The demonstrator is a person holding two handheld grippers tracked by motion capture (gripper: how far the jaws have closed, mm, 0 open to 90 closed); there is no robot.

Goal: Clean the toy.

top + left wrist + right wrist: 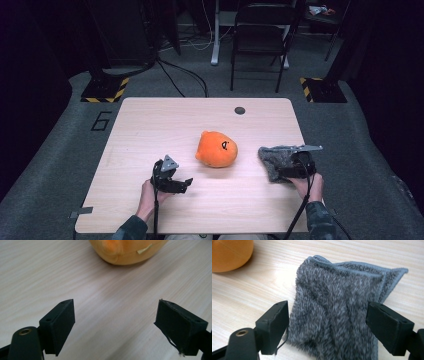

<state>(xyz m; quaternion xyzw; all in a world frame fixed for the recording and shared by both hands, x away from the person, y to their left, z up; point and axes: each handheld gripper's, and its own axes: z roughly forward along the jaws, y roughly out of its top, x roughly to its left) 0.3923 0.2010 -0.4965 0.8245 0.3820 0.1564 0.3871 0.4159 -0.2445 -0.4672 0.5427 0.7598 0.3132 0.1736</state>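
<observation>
Bare table [150,125] lies open between my left gripper [116,322] and the orange plush [216,149]. Right of the plush, the grey cloth [337,312] blocks my right gripper [327,327].

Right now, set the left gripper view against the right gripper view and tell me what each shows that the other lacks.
Left gripper view alone: the left hand-held gripper, jaws open over bare wood, nothing between them. Right gripper view alone: a folded grey fluffy cloth lying between the open jaws of the right hand-held gripper. Both share the round orange plush toy and the pale wooden table.
</observation>
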